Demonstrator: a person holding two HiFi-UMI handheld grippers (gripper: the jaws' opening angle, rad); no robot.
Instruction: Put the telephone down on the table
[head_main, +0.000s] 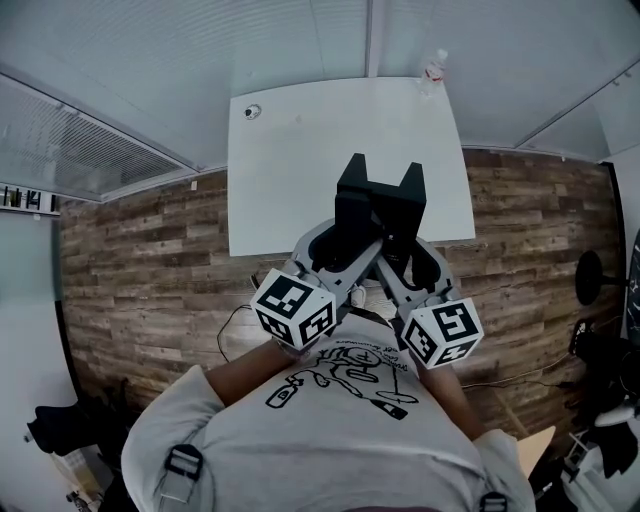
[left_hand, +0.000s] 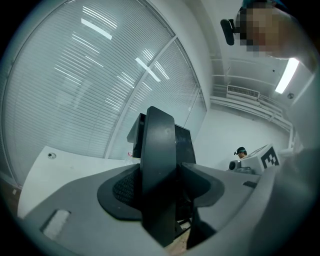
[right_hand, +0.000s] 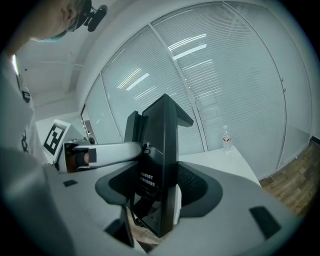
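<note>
A black telephone (head_main: 380, 195) with two upright prongs on top hangs above the near edge of the white table (head_main: 300, 150). My left gripper (head_main: 345, 238) is shut on its left side and my right gripper (head_main: 402, 245) is shut on its right side. In the left gripper view the telephone (left_hand: 159, 165) is a dark slab clamped between the pads of the left gripper (left_hand: 160, 192). The right gripper view has the telephone (right_hand: 160, 150), with a printed label, pinched in the right gripper (right_hand: 159, 192). Its underside is hidden.
A water bottle (head_main: 433, 68) stands at the table's far right corner and a small round object (head_main: 252, 111) lies at the far left. Wooden floor surrounds the table. Blinds cover the glass walls behind. Dark gear (head_main: 600, 350) stands at the right. Another person (left_hand: 241, 151) stands far off.
</note>
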